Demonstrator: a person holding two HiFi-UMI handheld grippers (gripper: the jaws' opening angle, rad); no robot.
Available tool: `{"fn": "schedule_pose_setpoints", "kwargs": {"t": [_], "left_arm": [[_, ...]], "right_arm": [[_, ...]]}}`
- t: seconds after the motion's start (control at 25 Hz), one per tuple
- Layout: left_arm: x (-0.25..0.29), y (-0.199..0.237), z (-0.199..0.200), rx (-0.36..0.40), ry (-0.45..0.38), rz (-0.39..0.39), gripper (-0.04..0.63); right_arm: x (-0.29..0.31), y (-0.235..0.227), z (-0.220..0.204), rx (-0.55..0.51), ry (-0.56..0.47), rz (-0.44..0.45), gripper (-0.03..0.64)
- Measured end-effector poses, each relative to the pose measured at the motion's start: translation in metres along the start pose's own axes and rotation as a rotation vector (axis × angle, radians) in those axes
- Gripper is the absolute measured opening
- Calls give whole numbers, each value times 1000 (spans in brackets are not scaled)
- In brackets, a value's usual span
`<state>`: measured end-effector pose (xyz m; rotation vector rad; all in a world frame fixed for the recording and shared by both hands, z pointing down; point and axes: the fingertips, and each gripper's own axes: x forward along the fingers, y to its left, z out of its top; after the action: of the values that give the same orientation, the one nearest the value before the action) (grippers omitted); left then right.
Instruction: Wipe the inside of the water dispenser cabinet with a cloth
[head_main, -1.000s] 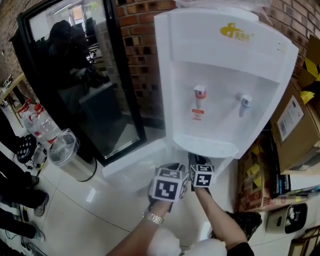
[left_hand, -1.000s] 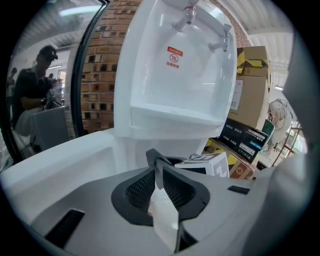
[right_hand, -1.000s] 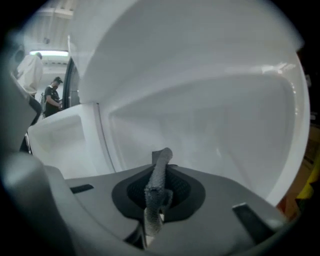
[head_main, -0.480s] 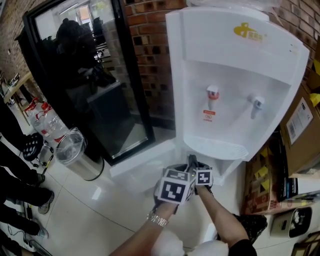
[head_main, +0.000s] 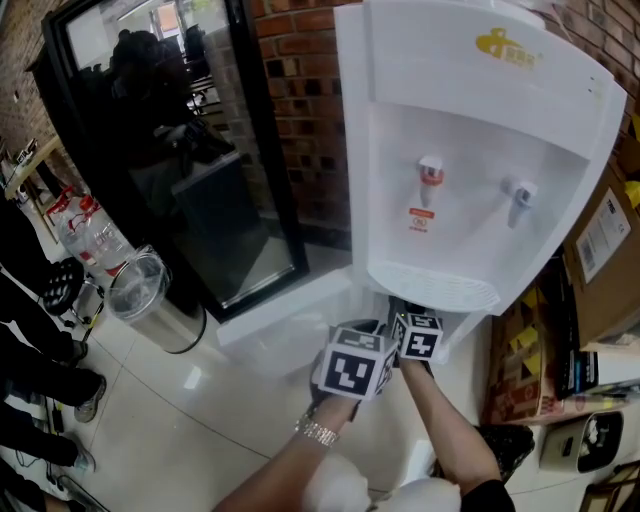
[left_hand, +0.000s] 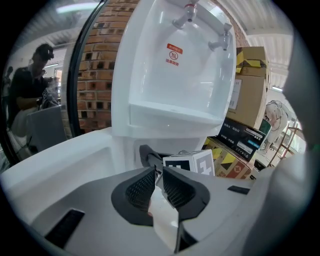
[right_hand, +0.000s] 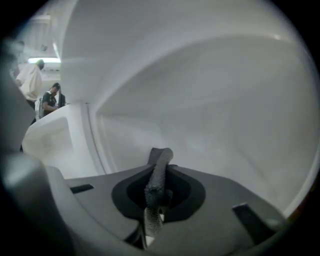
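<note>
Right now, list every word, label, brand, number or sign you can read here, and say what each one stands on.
None can be quoted.
Yellow brand logo atop the tall white water dispenser: characters too small.
Red-and-white sticker under its red tap: blurred.
White label on the brown cardboard box: too small.
White print on the black box: blurred.

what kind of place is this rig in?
Probably a back corner of an office or shop rather than a home: a white water dispenser against a brick wall, stacked cardboard boxes beside it, and a metal bin nearby.
</note>
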<state>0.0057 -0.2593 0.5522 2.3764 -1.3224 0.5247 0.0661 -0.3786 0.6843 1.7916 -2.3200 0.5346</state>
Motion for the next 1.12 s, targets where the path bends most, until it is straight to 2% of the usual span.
{"fn": "schedule_pose_setpoints", "kwargs": {"t": [0.04,0.12,0.32,0.44,0.6,0.84,0.96,1.12], "left_arm": [[0,0,-1,3,5,-2,52],[-1,1,-2,7,9,0,52],[-8,3,-1,14,6,1,52],[-11,2,2,15,-5,-5,52],[-10,-5,3,14,-5,-23,52],[-11,-15,10,-1,-28,-44,52],[-11,-19,13,-14,-42,-47,52],[-10,-26,14,-23,-49,-53,52]], "right_arm": [[3,8,5,-33,-31,14,18],[15,20,0,-77,-27,44,18],[34,2,-56,-95,162,0,18],[30,-15,-86,-52,273,-37,18],[15,-35,-107,-6,339,-88,18],[-26,-47,-68,39,250,-128,18],[-50,-44,-28,-10,147,-166,18],[-82,-51,12,-74,19,-271,18]]}}
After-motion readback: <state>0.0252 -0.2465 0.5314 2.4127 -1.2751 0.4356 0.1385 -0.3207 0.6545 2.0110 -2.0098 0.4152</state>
